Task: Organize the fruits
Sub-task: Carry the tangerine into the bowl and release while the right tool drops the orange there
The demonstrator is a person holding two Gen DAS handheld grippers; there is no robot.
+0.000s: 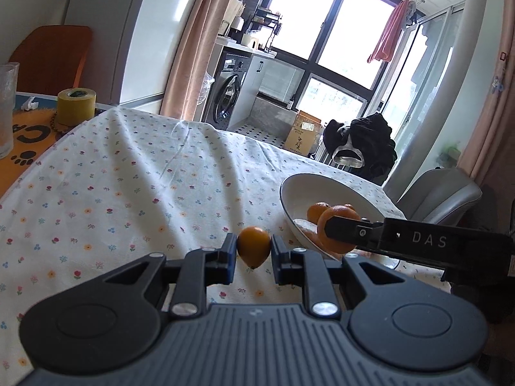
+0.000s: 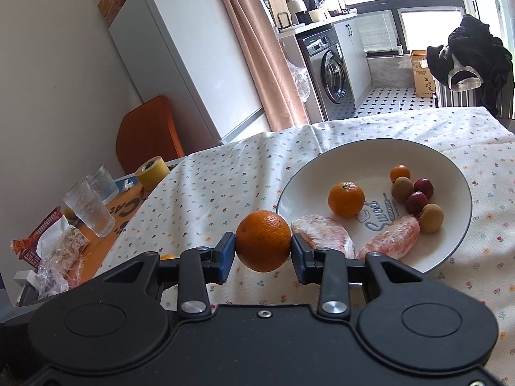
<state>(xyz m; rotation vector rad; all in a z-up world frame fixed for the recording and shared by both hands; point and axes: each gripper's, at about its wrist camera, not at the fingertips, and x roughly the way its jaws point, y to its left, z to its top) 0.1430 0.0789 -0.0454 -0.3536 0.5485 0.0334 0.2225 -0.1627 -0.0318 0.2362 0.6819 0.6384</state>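
In the left wrist view my left gripper (image 1: 253,248) is shut on a small orange kumquat (image 1: 253,243), just above the flowered tablecloth (image 1: 128,177). To its right is the white bowl (image 1: 289,186). My right gripper (image 2: 263,247) is shut on a mandarin (image 2: 263,239) at the bowl's (image 2: 322,173) near-left rim; the left wrist view shows that mandarin (image 1: 338,217) over the bowl. The bowl holds another mandarin (image 2: 346,199), two peeled citrus segments (image 2: 323,234), a kumquat (image 2: 400,173), two red lychees (image 2: 416,203) and brownish round fruits (image 2: 431,218).
A yellow tape roll (image 2: 152,172), two glasses (image 2: 88,212) and crumpled wrappers (image 2: 58,247) crowd the orange mat at the table's left end. A grey chair (image 1: 441,193) stands beyond the bowl, and an orange chair (image 2: 148,135) is by the fridge.
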